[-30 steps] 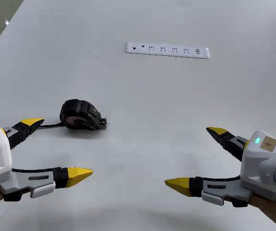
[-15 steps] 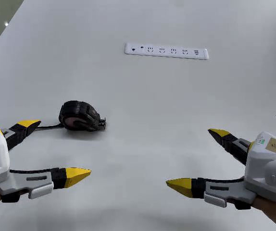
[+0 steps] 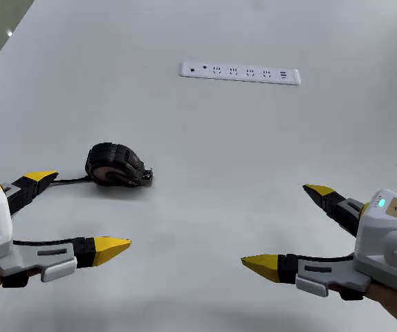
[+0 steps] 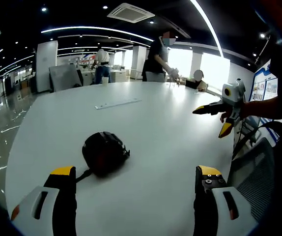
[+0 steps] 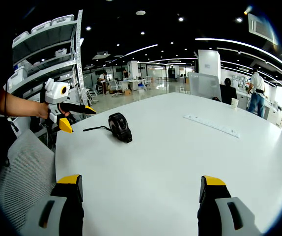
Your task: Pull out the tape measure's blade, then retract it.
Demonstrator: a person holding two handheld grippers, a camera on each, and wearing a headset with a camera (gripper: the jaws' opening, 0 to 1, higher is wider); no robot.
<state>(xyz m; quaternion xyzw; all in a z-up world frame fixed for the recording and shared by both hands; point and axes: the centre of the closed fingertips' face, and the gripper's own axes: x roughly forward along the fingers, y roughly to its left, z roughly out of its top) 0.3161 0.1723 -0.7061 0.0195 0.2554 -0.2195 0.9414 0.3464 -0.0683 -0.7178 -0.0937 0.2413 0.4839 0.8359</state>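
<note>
A black tape measure [image 3: 115,165] lies on the white table, its blade inside and a black strap trailing to the left. My left gripper [image 3: 81,211] is open at the lower left, its upper tip near the strap end, a short way from the case. In the left gripper view the tape measure [image 4: 104,152] sits just ahead between the yellow-tipped jaws. My right gripper [image 3: 292,228] hangs open at the lower right, well apart from it. The right gripper view has the tape measure [image 5: 120,127] far off to the left, beside the left gripper [image 5: 72,118].
A white power strip [image 3: 240,72] lies at the far side of the white table [image 3: 219,138]. In the gripper views people stand at the table's far side, and a mesh chair [image 5: 13,167] and shelving [image 5: 38,49] are beside the table.
Both grippers have drifted slightly down and outward, still open. The tape measure has not moved.
</note>
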